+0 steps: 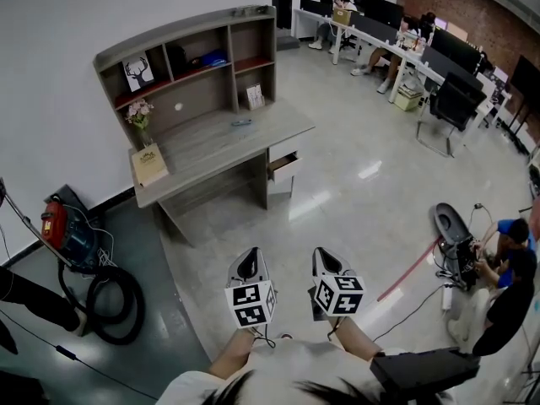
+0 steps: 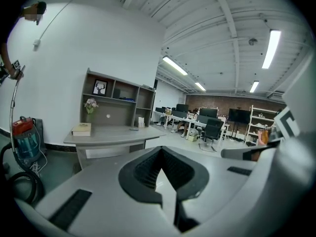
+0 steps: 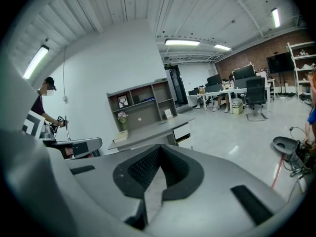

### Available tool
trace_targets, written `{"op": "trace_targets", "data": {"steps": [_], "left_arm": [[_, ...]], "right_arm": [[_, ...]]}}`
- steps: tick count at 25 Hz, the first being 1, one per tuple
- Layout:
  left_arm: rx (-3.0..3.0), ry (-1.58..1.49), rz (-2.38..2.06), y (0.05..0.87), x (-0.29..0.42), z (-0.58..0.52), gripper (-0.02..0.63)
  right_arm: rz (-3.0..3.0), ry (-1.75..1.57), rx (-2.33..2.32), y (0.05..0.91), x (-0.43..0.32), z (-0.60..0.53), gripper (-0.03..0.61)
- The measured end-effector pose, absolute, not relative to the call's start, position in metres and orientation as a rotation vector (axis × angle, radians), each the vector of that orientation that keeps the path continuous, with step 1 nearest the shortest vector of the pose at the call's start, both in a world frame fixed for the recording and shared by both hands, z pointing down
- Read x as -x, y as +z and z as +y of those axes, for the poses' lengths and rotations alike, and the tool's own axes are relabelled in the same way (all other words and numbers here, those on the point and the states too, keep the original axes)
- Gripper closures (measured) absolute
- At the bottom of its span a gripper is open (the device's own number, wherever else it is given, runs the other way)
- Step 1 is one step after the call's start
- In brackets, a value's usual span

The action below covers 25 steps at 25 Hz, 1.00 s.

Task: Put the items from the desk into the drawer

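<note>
**Both grippers closed and empty, well apart from the desk**

Low in head view, side by side: left gripper (image 1: 248,264) and right gripper (image 1: 328,263). Both are aimed toward the grey wooden desk with shelf hutch (image 1: 221,146). Jaws of each are pressed together with nothing between them. Pale glossy floor (image 1: 337,201) lies between the grippers and the desk.

The desk's long axis runs lower left to upper right in head view. The white-fronted drawer (image 1: 284,166) is at its right end, pulled partly out, front facing the floor.

On the desk:
- tan flat book (image 1: 149,165), lying at the left end
- small vase of pink flowers (image 1: 140,114), upright just behind the book, against the hutch
- small dark blue elongated item (image 1: 241,123), right of the middle, long axis roughly along the desk; too small to identify
- pale upright card (image 1: 254,97), in the lower right hutch bay

A framed deer picture (image 1: 137,72) stands on the upper left shelf.

Around:
- red vacuum cleaner (image 1: 61,224) with coiled black hose (image 1: 114,304), on darker floor left of the desk
- person in blue top (image 1: 510,243), crouched at right beside a black device (image 1: 451,226)
- row of office desks with monitors (image 1: 422,45), at the back
- person in dark cap (image 3: 45,100), at the left edge of the right gripper view
</note>
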<state>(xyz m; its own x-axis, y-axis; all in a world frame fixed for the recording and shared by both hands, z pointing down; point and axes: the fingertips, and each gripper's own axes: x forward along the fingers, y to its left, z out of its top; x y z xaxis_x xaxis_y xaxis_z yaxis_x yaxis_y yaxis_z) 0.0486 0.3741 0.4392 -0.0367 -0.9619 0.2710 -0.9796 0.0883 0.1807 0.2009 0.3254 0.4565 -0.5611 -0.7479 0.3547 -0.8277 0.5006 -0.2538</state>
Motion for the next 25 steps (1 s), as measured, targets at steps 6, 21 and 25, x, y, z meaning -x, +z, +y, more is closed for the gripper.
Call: {"op": "trace_targets", "data": {"steps": [6,21,25], "left_arm": [[-1.927,0.113,-2.044,0.449,-0.065,0.352,0.617],[-1.927,0.167,-2.011,0.458,-0.075,0.329,0.617],[-1.929,0.170,-2.002,0.462,-0.071,0.314,0.617]], "right_arm": [[-2.534,0.617,-1.351,0.464,-0.216,0.304,0.580],[-2.534,0.627,-1.296,0.476,-0.212,0.287,0.580],[-2.520,0.638,-1.304,0.481,-0.210,0.272,0.580]]}}
